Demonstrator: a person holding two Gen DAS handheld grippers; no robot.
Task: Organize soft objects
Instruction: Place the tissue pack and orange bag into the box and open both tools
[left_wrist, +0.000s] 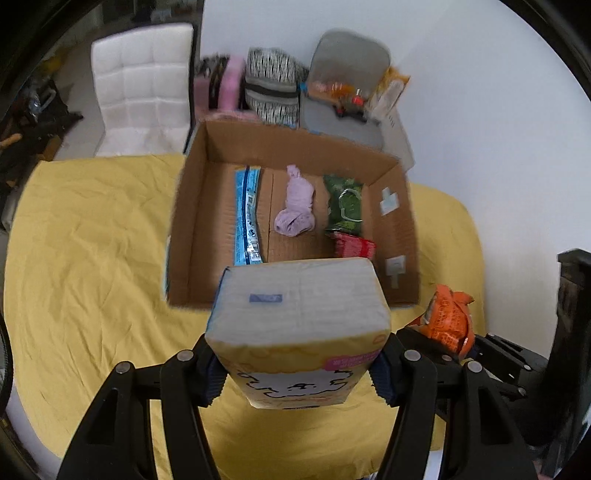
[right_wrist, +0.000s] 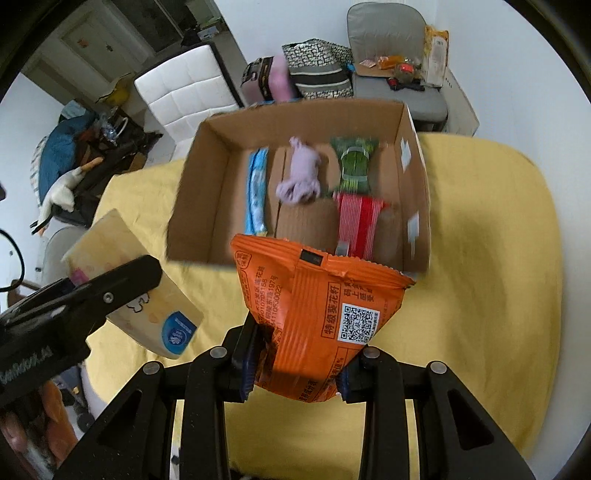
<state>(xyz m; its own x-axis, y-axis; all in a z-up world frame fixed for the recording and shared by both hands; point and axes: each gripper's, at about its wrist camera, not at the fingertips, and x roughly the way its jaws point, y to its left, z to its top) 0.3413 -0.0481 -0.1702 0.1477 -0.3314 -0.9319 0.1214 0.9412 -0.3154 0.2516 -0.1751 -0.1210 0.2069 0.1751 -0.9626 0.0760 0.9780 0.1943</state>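
My left gripper is shut on a yellow tissue pack and holds it above the yellow table, just short of the cardboard box. The pack also shows in the right wrist view. My right gripper is shut on an orange snack bag, held before the box's near wall; the bag also shows in the left wrist view. In the box lie a blue packet, a lilac cloth, a green packet and a red packet.
The yellow-covered table spreads on both sides of the box. Behind it stand a white padded chair, bags and a grey chair with clutter. A dark stand is at the right.
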